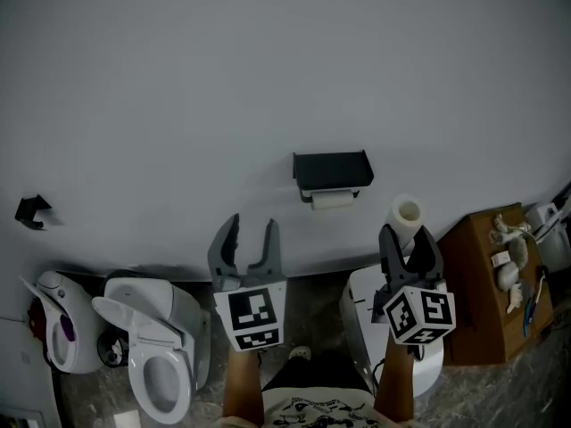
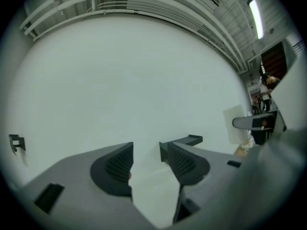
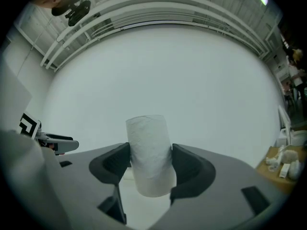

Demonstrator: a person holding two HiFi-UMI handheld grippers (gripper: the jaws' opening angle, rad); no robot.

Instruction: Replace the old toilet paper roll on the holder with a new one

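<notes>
Between the right tool's (image 3: 150, 163) jaws sits an upright toilet paper roll (image 3: 148, 147).

Left claw (image 1: 252, 221), right claw (image 1: 407, 233): grey, ribbed dark pads (image 2: 117, 164); black-white marker cubes (image 1: 251, 317).

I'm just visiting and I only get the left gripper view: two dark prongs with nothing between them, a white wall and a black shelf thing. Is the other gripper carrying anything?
Observer: Yes. The right gripper is shut on a white toilet paper roll, which stands upright between its jaws.
Operator: And that black shelf thing?
Observer: It's the paper holder. The head view shows a slim old roll hanging just under it.
Operator: Anything else in the room?
Observer: A white toilet with its lid up, low at the left of the head view.
</notes>
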